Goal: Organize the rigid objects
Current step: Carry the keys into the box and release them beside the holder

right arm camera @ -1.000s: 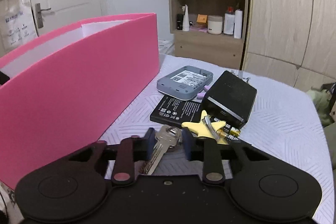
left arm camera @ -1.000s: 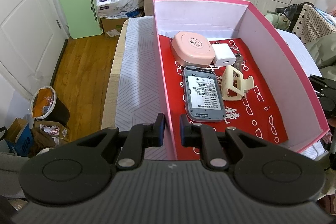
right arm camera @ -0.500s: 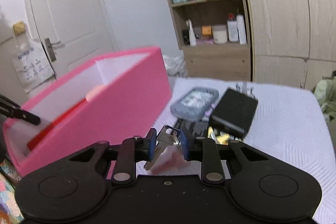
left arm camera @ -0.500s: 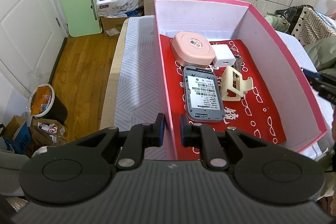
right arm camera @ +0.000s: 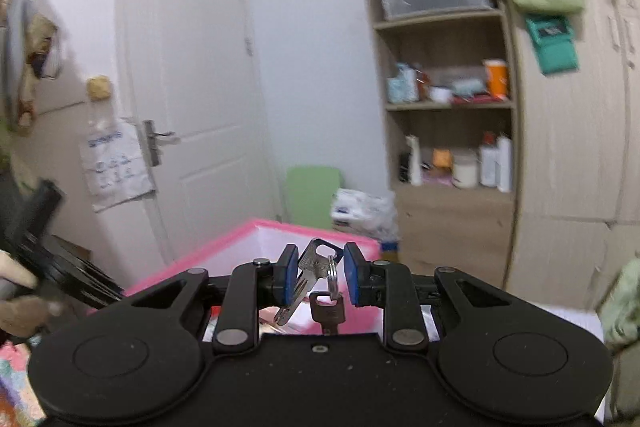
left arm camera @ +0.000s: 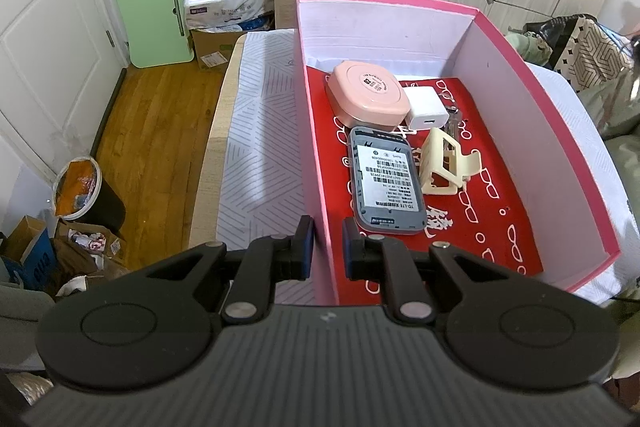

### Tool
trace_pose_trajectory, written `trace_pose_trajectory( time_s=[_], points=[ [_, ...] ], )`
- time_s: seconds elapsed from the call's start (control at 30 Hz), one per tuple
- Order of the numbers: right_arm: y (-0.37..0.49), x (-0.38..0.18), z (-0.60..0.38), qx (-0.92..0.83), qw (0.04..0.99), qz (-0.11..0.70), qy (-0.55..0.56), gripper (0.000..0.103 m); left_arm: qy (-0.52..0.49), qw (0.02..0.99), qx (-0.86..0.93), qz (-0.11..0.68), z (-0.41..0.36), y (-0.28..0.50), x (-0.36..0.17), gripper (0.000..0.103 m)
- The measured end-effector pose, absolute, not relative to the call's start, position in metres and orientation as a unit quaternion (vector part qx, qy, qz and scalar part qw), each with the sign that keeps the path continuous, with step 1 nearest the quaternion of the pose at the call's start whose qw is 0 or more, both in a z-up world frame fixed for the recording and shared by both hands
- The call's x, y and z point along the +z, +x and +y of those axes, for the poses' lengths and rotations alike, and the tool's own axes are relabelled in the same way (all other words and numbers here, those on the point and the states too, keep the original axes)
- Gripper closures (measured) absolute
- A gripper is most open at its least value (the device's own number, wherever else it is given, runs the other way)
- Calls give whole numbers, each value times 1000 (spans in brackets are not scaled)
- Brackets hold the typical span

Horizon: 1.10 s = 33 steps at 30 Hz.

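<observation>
Keys (right arm camera: 316,273) up in the air now, pinched in my right gripper (right arm camera: 317,279). The silver one is caught slantwise between the blue pads, and a darker key hangs free off the ring below it. The pink box (right arm camera: 256,239) sits just beyond and below the keys, its far rim peeking over my fingers.

Over on the other side, my left gripper (left arm camera: 324,247) is pressed together on the near-left wall of that box (left arm camera: 552,143), one pad outside, one inside, steadying it. Inside the box, on the red lining: a grey router (left arm camera: 384,183) nearest that held wall, a cream clip stand (left arm camera: 444,167) to its right, a round pink case (left arm camera: 366,97) toward the far wall, a white charger (left arm camera: 426,107) beside the case.

So this is the carry step, I'd say: keys lifted, box not yet reached. The next move calls for swinging them over the rim, above the bare red patch right of the router, then spreading the pads. That dangling key could snag the rim if I go in low.

The right view is smeared with motion; the box floor is mostly hidden behind my own gripper, and the counter and whatever lies on it are out of sight there. A small metal thing beyond the stand in the box I can't identify.
</observation>
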State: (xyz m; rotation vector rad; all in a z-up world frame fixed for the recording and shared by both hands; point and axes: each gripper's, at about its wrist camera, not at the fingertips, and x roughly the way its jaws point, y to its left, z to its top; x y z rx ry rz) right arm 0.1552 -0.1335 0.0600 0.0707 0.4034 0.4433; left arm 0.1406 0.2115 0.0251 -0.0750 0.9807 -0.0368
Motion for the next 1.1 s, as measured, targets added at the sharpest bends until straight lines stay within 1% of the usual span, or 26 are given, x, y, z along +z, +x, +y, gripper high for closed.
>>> trace_pose_trajectory(
  time_s=[0.13,0.3,0.63,0.73,0.8,0.83,0.87,0.9,1.0,1.1],
  points=[
    [154,70,-128,255,946,195,54,74,-33,885,-12,465,209,138,24,90],
    [159,56,-113,293,927,225,63,74,-33,884,-14,466,208,138,24,90],
    [177,8,-85,289,907,306,1,74,-32,885,-18,463,209,138,24,90],
    [184,-2,-78,278,906,319,-22,74,-32,885,-19,464,210,138,24,90],
    [187,-4,-75,264,911,315,-30,73,-33,885,-20,464,210,138,24,90],
    [187,-4,-76,258,916,306,-25,70,-33,885,-20,463,210,138,24,90],
    [187,-2,-79,256,919,299,-15,57,-34,885,-20,463,211,138,24,90],
    [188,0,-82,256,921,294,-4,50,-35,885,-20,463,211,139,24,90],
    [188,10,-97,258,925,277,40,50,-34,885,-20,464,211,139,24,90],
    [184,16,-110,249,929,267,59,50,-34,885,-20,464,211,139,24,90]
  ],
)
